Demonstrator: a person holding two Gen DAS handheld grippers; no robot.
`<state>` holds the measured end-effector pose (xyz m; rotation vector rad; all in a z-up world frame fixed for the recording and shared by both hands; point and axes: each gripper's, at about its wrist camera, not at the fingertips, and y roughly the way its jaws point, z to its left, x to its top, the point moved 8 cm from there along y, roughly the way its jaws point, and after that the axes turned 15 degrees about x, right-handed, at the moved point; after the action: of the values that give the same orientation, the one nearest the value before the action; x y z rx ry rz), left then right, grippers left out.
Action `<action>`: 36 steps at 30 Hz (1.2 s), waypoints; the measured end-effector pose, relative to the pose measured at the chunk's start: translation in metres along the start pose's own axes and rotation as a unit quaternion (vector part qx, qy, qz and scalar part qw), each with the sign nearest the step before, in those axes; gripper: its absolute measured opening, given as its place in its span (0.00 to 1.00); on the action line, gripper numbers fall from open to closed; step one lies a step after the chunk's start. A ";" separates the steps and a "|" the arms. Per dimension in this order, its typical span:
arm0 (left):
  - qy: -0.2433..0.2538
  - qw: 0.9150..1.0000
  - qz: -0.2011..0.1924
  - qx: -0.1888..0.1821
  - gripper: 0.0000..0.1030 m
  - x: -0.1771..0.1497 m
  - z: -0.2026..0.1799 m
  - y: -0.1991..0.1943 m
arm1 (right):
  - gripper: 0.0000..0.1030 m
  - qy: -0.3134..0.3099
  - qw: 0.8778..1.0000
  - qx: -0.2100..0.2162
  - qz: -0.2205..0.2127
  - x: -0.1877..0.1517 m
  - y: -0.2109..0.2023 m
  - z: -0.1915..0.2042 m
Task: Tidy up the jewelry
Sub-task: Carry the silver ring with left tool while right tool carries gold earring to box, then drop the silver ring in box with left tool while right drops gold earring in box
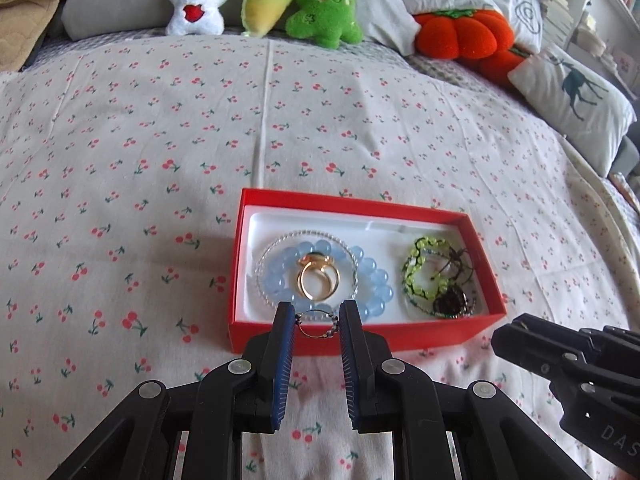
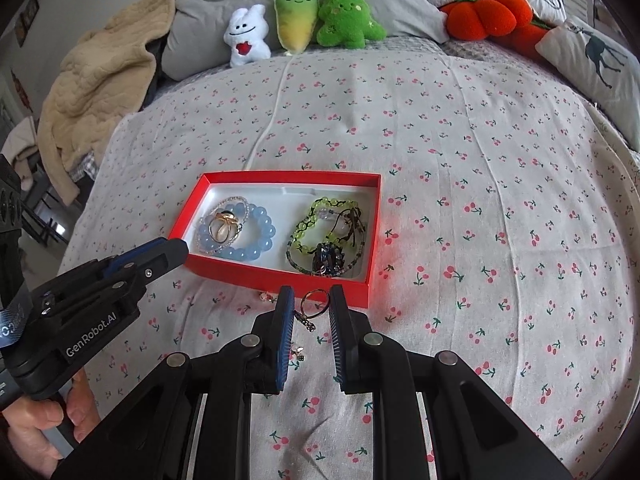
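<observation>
A red box [image 1: 472, 326] [image 2: 374, 216] with a white liner lies on the cherry-print bed. It holds a blue bead bracelet [image 1: 376, 280] [image 2: 264, 228], a clear bead strand, gold rings [image 1: 318, 276] [image 2: 222, 222], a green bead bracelet [image 1: 416, 276] [image 2: 306, 220] and dark pieces [image 2: 328, 258]. My left gripper [image 1: 318, 320] is shut on a thin dark ring [image 1: 316, 323] at the box's near left wall. My right gripper [image 2: 311, 306] is shut on a ring with a charm [image 2: 314, 302] just in front of the box. Small earrings [image 2: 298, 352] lie on the sheet beneath it.
Plush toys [image 2: 296, 20] stand along the pillows at the far side. Orange pumpkin cushions [image 2: 486, 12] and a deer pillow [image 2: 596, 56] lie at the far right. A beige blanket [image 2: 96, 92] hangs at the left. A small trinket [image 2: 265, 296] lies by the box's front.
</observation>
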<state>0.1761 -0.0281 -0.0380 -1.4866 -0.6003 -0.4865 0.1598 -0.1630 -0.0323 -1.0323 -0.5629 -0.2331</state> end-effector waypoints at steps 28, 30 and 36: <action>0.026 0.999 -0.024 0.037 0.44 0.003 0.016 0.002 | 0.18 0.015 0.999 -0.016 -0.027 0.020 0.007 -0.021; 0.028 0.999 -0.022 0.037 0.45 0.001 0.020 -0.003 | 0.18 0.016 0.999 -0.016 -0.029 0.023 0.009 -0.021; 0.031 0.998 -0.006 0.045 0.51 -0.009 0.035 -0.008 | 0.18 0.022 0.999 -0.015 -0.031 0.030 0.019 -0.018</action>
<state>0.1618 0.0057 -0.0380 -1.3787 -0.5761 -0.5061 0.1992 -0.1670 -0.0368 -1.0377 -0.5539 -0.3193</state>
